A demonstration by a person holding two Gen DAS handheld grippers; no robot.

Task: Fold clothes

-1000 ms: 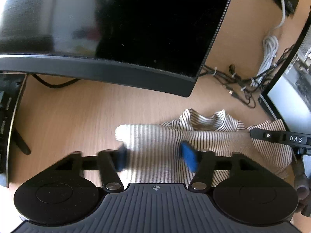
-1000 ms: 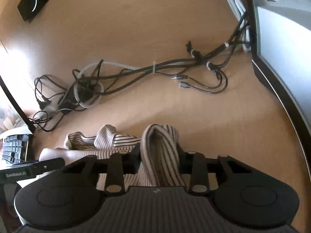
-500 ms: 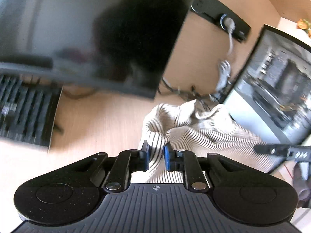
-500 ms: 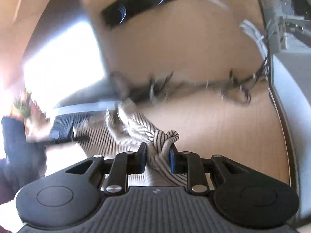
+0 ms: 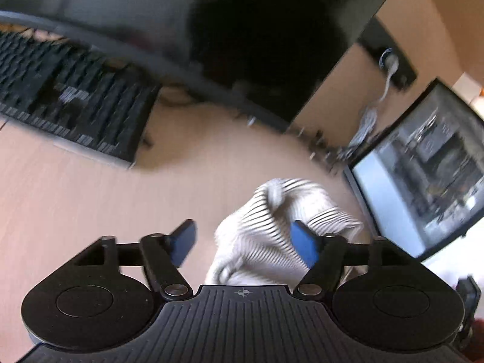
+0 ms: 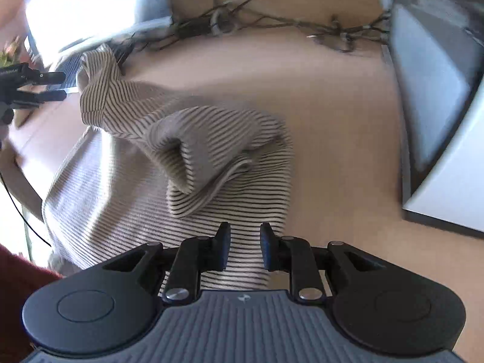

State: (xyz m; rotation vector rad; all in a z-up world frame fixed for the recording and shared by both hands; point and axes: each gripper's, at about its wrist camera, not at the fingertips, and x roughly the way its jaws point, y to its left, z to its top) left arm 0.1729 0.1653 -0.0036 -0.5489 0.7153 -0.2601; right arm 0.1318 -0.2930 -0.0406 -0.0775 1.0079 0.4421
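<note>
A cream garment with thin dark stripes lies bunched on the wooden desk, one sleeve folded over its body. It also shows in the left wrist view, blurred. My left gripper is open, its blue pads wide apart, with the cloth below and between them, not gripped. My right gripper is open with a narrow gap, just above the garment's near edge, holding nothing. The left gripper also shows at the far left of the right wrist view.
A black keyboard lies at the left. A dark monitor stands behind and another screen at the right. A tangle of cables lies along the desk's back. A grey monitor base is at the right.
Both grippers closed on the cloth, lifted and carried it, then opened and let it go. The garment now lies more bunched, with a sleeve folded over. Both cameras have pulled back.
</note>
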